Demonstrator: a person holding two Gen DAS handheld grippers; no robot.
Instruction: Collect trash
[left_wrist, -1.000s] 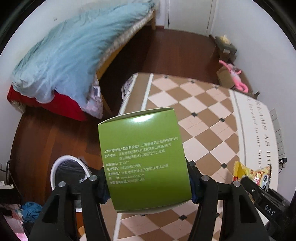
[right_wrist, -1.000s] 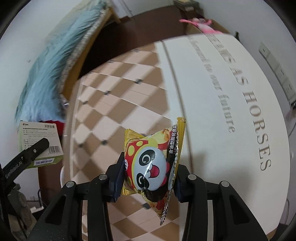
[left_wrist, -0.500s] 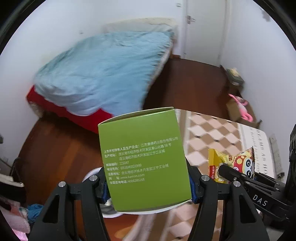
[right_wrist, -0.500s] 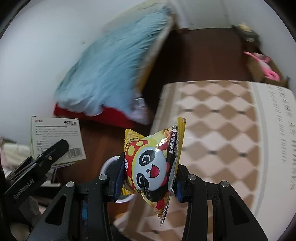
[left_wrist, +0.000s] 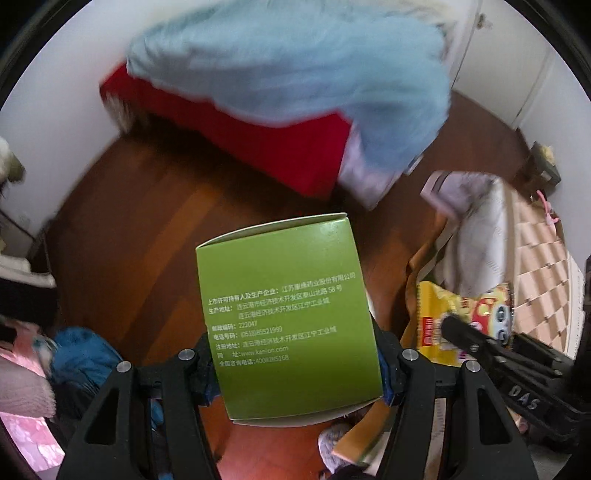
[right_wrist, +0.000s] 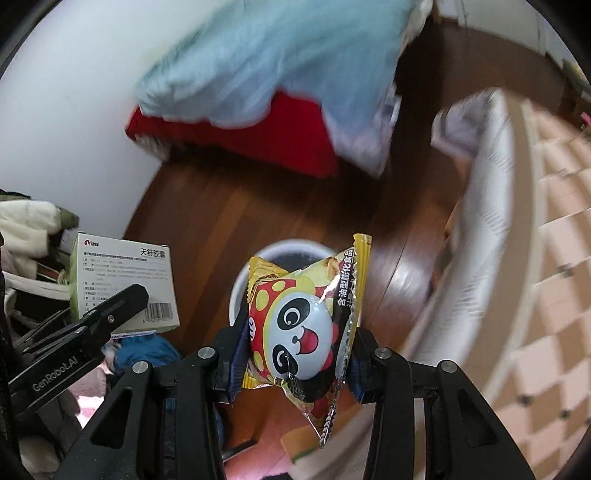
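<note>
Wooden floor lay below, with the white bin right under the right gripper — fingers pinched on the panda snack bag. Beside it, the left gripper squeezed the green box — farther from the bin.

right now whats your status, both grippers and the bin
Left gripper shut on green box. Right gripper shut on panda snack bag. White bin behind bag, on floor. Path looks clear.

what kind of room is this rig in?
Most likely a bedroom in a home: a bed with a light blue duvet over a red sheet, a dark wooden floor, and a small white waste bin on it.
</note>
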